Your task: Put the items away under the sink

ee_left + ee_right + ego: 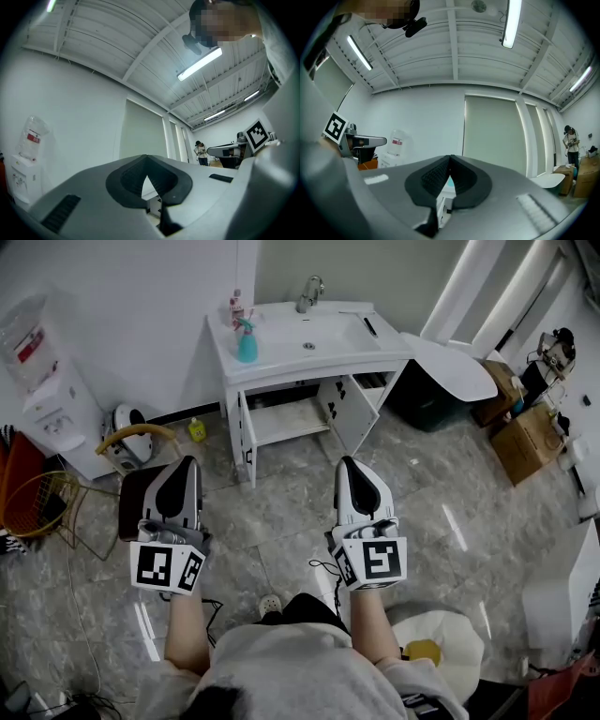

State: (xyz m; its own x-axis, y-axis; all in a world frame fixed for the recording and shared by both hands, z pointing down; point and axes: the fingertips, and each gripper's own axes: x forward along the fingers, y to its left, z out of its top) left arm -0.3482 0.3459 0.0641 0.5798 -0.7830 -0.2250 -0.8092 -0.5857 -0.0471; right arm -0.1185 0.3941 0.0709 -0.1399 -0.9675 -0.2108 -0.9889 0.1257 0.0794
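Two grippers are held out in front of a standing person, seen from above. The left gripper (187, 463) and the right gripper (349, 463) both have their fingers pressed together at the tips, with nothing between them.

Both point toward a white sink cabinet (281, 420) across a grey tiled floor, well apart from it. Its two doors hang open, and the shelf inside looks bare. A teal spray bottle (247, 341) and a small pink and white bottle (236, 307) stand on the tabletop (272, 360) at the left of the basin, near each other. A yellow bottle (197, 430) stands on the floor just left of the cabinet.

Nothing has been picked up yet, so the risks lie in the approach and the first grasp:
- A thin cable (323, 568) lies on the floor by the person's feet and could catch a step forward.
- The spray bottle looks top-heavy, and a pinch high on its neck could tip it into the smaller bottle.
- The left door (246, 442) is close to the yellow bottle, so a reach there could bump the door or knock the bottle over.
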